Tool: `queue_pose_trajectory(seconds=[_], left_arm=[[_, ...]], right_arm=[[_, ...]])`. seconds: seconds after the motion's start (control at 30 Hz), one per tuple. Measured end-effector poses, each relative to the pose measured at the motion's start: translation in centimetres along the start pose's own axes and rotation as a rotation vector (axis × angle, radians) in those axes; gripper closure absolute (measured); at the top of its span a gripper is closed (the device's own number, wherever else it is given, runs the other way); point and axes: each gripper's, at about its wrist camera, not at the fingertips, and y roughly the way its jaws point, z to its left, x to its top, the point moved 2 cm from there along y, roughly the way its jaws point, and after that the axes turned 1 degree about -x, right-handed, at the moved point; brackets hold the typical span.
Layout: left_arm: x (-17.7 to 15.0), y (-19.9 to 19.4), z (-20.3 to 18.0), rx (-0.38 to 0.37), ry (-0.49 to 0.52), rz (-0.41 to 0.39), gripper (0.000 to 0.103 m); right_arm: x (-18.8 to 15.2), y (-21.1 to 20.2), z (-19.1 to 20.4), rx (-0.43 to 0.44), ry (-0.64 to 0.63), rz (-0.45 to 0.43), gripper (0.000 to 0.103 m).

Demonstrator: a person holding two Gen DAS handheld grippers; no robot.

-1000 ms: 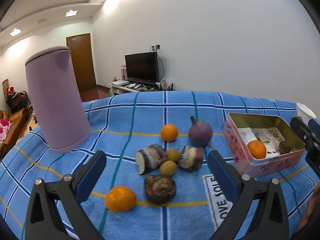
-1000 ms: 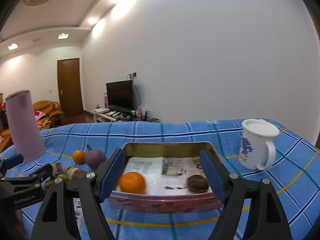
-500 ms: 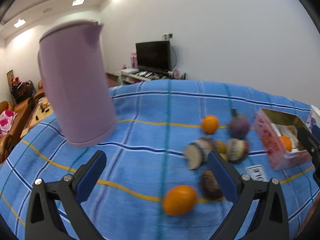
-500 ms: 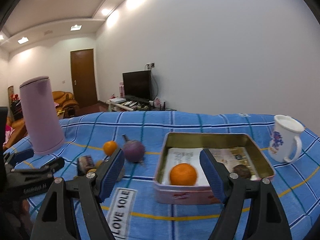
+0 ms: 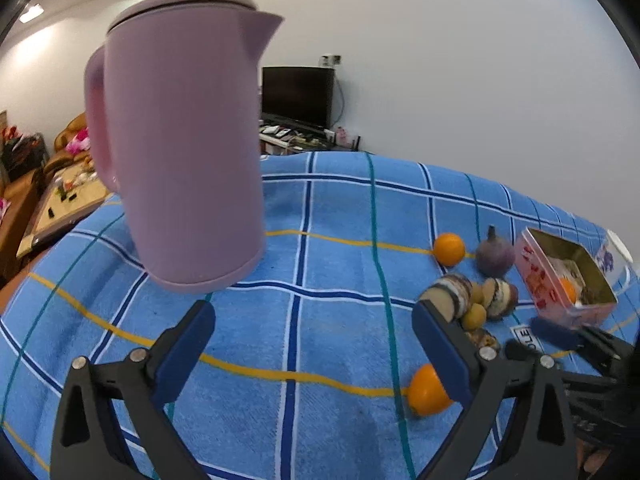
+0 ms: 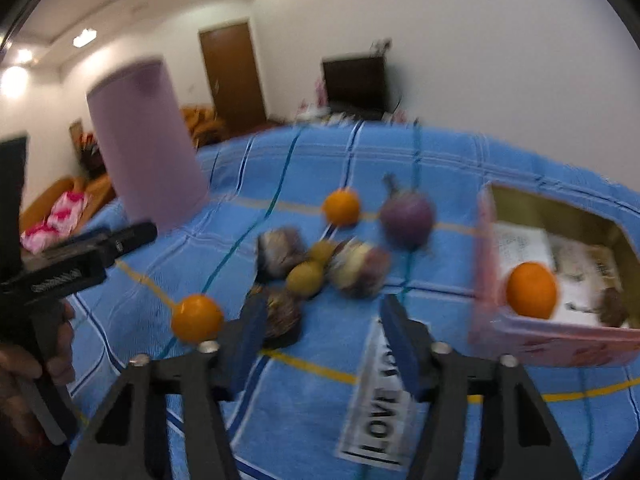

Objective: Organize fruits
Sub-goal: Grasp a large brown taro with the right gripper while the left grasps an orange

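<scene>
blue checked cloth, fruit pile waiting, right gripper swinging back from the tin

blue checked cloth [image 5: 320,320] is covering the table, with a living room, a tv and a door lying behind it.

a second ago the right gripper [image 6: 320,328] was facing the tin [image 6: 560,336] squarely, jaws wide. now it is pointing down at the loose pile, and its jaws are closing with nothing between them, only cloth and a printed label showing in the gap. the view is blurring with motion. the left gripper [image 5: 312,340] has also shifted, so that the purple jug [image 5: 180,152] is now filling its view where the pile was centred before; its jaws are standing spread and empty over bare cloth.

judging from this, one drop into the tin is finished and the right hand is going for the next piece, while the left is drifting away from the work.

the fruit is sitting in two places. one orange [image 6: 531,290] and a small brown piece [image 6: 612,306] are lying in the tin on printed paper. on the cloth, an orange [image 6: 197,317] is lying nearest the grippers, a dark round fruit [image 6: 282,314] just beside the right gripper's left finger, two yellow-green fruits [image 6: 306,278] between cut chunks, and a second orange [image 6: 341,207] and a purple fruit [image 6: 406,216] farther back.
</scene>
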Motion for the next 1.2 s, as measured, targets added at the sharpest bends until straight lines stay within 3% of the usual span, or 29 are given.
queue_pose_trajectory(seconds=[0.13, 0.33, 0.57, 0.67, 0.73, 0.8, 0.87, 0.97, 1.2], left_arm=[[0.2, -0.1, -0.1, -0.006, 0.006, -0.002, 0.003], [0.2, -0.5, -0.1, -0.018, 0.006, -0.013, 0.003], [-0.2, -0.3, -1.5, -0.083, 0.074, 0.006, 0.006], [-0.4, 0.0, -1.9, -0.151, 0.073, 0.036, 0.006], [-0.6, -0.1, -2.6, -0.237, 0.079, 0.052, 0.007], [-1.0, -0.2, -3.9, -0.287, 0.131, 0.059, 0.007], [-1.6, 0.1, -5.6, -0.275, 0.219, 0.070, 0.009], [-2.6, 1.1, -7.1, -0.230, 0.299, 0.111, 0.021], [-3.5, 2.9, -6.7, -0.196, 0.287, 0.206, 0.037]], right_arm=[[0.1, 2.0, 1.2, 0.076, 0.007, 0.069, 0.050], [0.2, 4.1, 2.8, 0.083, -0.026, 0.141, 0.051], [0.4, 4.4, 2.7, 0.095, -0.021, 0.141, 0.057], [-0.2, 3.1, 2.0, 0.094, -0.016, 0.137, 0.057], [-0.6, 2.1, 1.1, 0.097, 0.010, 0.119, 0.057], [-0.8, 0.9, 0.0, 0.083, 0.033, 0.078, 0.057], [-0.8, -0.1, -0.8, 0.055, 0.034, 0.037, 0.057], [-0.9, -1.5, -1.7, 0.021, 0.026, -0.013, 0.057], [-0.9, -1.8, -1.6, 0.023, 0.005, -0.025, 0.057]])
